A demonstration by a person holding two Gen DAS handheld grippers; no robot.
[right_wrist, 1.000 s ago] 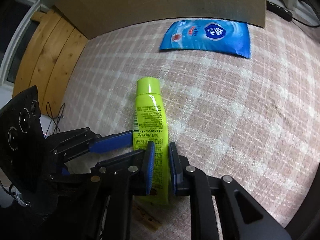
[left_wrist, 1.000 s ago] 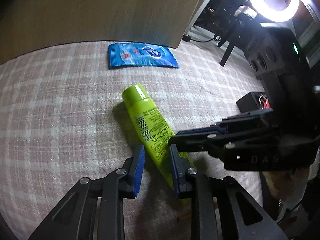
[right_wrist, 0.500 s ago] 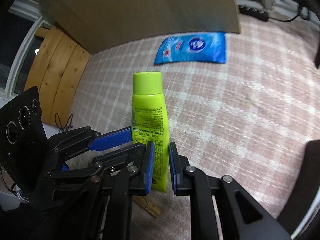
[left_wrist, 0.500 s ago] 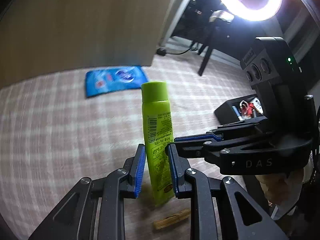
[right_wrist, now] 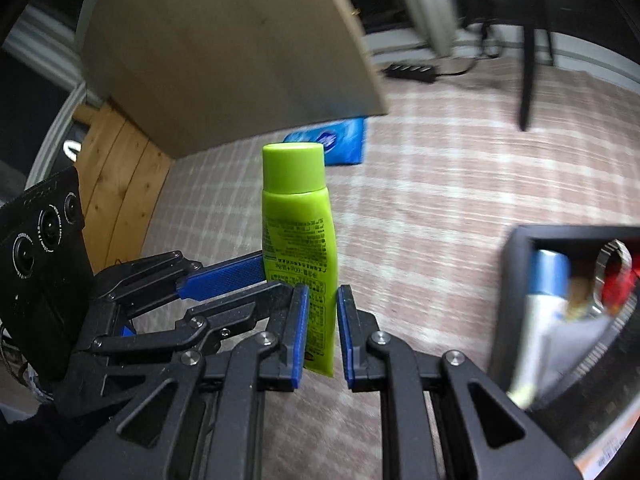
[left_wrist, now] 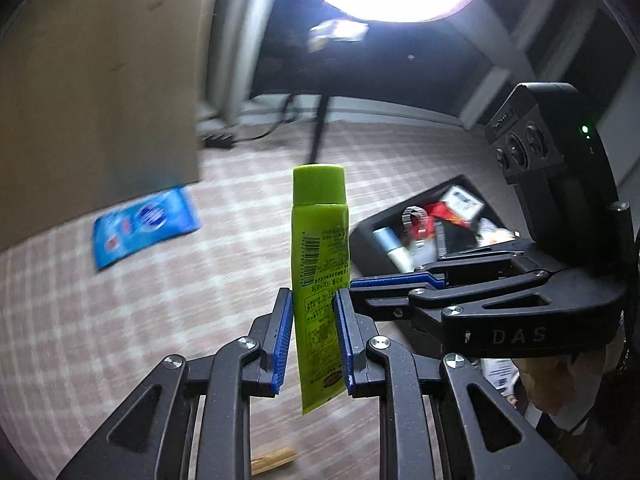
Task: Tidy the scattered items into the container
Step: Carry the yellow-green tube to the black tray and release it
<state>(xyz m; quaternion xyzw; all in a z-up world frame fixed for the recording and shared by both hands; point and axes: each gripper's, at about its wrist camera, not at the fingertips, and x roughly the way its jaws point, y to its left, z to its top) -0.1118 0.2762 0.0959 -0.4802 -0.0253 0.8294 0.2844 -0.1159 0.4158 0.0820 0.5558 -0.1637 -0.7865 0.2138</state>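
you have the green tube [left_wrist: 319, 264] upright and clear of the checked tabletop [left_wrist: 120, 320], cap up. both claws are clamped on its lower body: the left claw [left_wrist: 311, 338] and the right claw [right_wrist: 322, 330] each pinch it near the crimped tail. it looks light and soft-walled, so squeeze gently; the flat tail is the firmest hold. the black container [left_wrist: 400, 216], already part full, sits to your right. the blue packet [left_wrist: 146, 226] lies by the board.

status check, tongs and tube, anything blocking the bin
Left tongs and right tongs both clamp the lime-green plastic tube, cap up, off the checked cloth. Black container beside it, path clear.
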